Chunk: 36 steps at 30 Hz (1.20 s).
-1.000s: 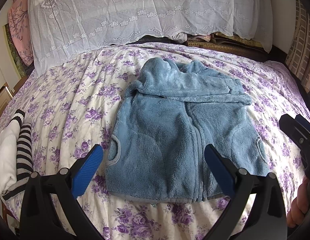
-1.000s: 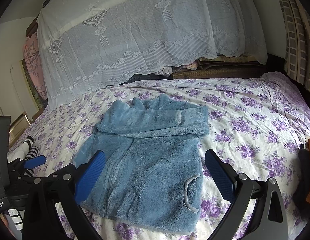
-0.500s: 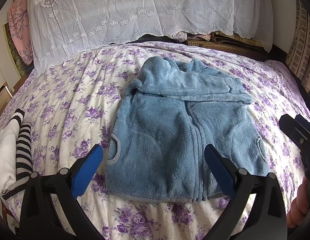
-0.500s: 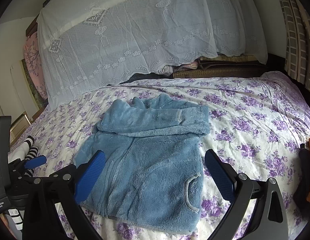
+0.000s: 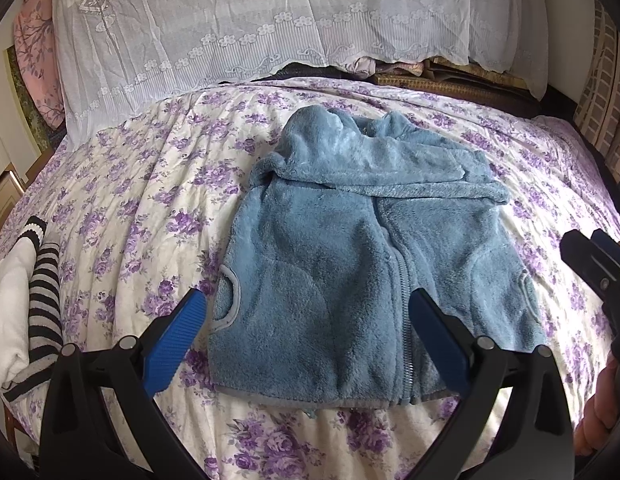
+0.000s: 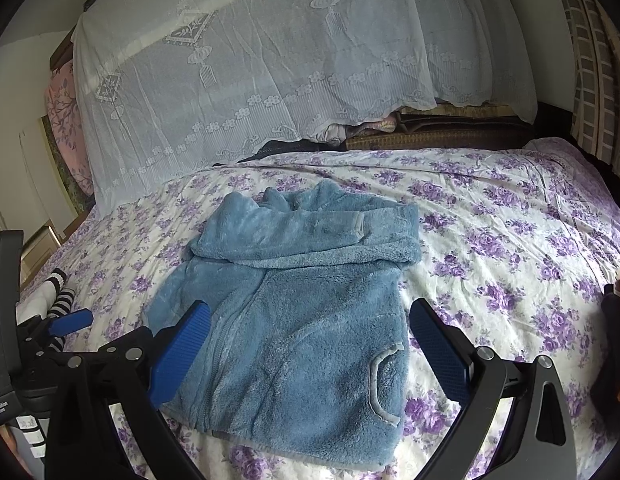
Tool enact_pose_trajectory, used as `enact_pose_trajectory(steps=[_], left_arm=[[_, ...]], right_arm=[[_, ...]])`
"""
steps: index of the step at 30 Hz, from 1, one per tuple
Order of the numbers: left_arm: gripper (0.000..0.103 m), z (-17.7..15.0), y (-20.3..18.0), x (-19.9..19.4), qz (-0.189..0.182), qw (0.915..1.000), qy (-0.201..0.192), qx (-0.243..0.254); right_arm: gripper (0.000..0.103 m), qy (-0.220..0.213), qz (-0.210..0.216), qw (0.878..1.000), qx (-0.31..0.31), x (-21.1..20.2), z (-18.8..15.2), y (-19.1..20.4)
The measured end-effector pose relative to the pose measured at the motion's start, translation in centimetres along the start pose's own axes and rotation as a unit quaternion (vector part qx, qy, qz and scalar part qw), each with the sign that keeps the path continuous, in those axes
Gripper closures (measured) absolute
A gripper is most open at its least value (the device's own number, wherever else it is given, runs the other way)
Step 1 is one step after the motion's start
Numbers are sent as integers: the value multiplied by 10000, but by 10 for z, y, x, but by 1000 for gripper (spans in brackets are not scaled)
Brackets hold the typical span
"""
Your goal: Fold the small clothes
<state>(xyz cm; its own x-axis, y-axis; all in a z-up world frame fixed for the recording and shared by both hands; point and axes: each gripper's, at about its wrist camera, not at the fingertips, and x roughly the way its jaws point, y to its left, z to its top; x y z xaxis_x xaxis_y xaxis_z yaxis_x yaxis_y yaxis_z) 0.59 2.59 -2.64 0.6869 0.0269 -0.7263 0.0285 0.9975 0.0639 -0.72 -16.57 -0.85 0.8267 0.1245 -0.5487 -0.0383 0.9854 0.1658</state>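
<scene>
Small blue fleece zip-front jacket [image 5: 350, 272] lies flat on the purple-flowered bedspread [image 5: 142, 208], both sleeves folded across the chest, hem nearest the grippers. Left gripper [image 5: 306, 334] hovers over the hem's left half, jaws spread wide, holding nothing. Right gripper [image 6: 310, 344] hangs over the hem's right half, likewise wide apart and empty. Black-and-white striped sock [image 5: 44, 300] lies well left.

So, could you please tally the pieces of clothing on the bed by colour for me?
Blue: 1, the fleece jacket lying flat with its sleeves folded across the chest.
Black-and-white striped: 1, a striped garment at the left edge of the bed.
White: 1, a white garment beside the striped one.
Dark: 1, a dark item at the right edge, kind unclear.
Total: 4
</scene>
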Motion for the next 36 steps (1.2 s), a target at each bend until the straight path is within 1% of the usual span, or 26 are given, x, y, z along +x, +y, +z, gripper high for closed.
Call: enact_pose_trajectory(steps=[4, 7, 12, 14, 17, 19, 21, 22, 24, 26, 27, 29, 31, 33, 36], left_arm=[[4, 13, 1, 18, 286, 9995, 118, 120], [4, 28, -1, 35, 433, 9986, 178, 251], [4, 68, -25, 83, 656, 9949, 275, 715], [4, 86, -38, 103, 696, 9934, 352, 837], [4, 106, -64, 128, 539, 9918, 483, 1054], [4, 116, -88, 138, 453, 9894, 418, 1312], [4, 124, -118, 146, 355, 9848, 292, 1676], [4, 128, -129, 151, 331, 9834, 245, 1765], [4, 137, -148, 162, 244, 9836, 229, 1771], [4, 146, -160, 174, -31, 9853, 303, 1679], [4, 147, -164, 180, -134, 9855, 356, 1651], [4, 145, -174, 191, -212, 9840, 424, 1715], [4, 138, -181, 200, -125, 9824, 384, 1821], [4, 133, -178, 204, -229, 9839, 341, 1741], [4, 135, -163, 202, -447, 9868, 349, 1514]], right_arm=[[3, 156, 30, 9997, -201, 14, 6, -3], [3, 413, 203, 9982, -390, 36, 24, -8], [3, 460, -15, 9984, -313, 78, 67, -26], [3, 503, -151, 9986, 34, 97, 81, -44], [3, 431, -112, 9971, 615, 111, 82, -71], [3, 329, -83, 9946, 984, 118, 76, -91], [3, 384, -137, 9929, 1121, 126, 73, -105], [3, 401, -139, 9921, 1184, 128, 73, -113], [3, 333, -132, 9897, 1386, 129, 72, -126], [3, 320, -96, 9874, 1547, 130, 71, -136], [3, 334, -54, 9861, 1629, 131, 71, -140], [3, 348, -17, 9833, 1786, 132, 70, -147], [3, 374, -21, 9816, 1873, 134, 69, -151], [3, 410, -27, 9811, 1892, 135, 67, -152], [3, 502, -30, 9815, 1846, 139, 64, -149]])
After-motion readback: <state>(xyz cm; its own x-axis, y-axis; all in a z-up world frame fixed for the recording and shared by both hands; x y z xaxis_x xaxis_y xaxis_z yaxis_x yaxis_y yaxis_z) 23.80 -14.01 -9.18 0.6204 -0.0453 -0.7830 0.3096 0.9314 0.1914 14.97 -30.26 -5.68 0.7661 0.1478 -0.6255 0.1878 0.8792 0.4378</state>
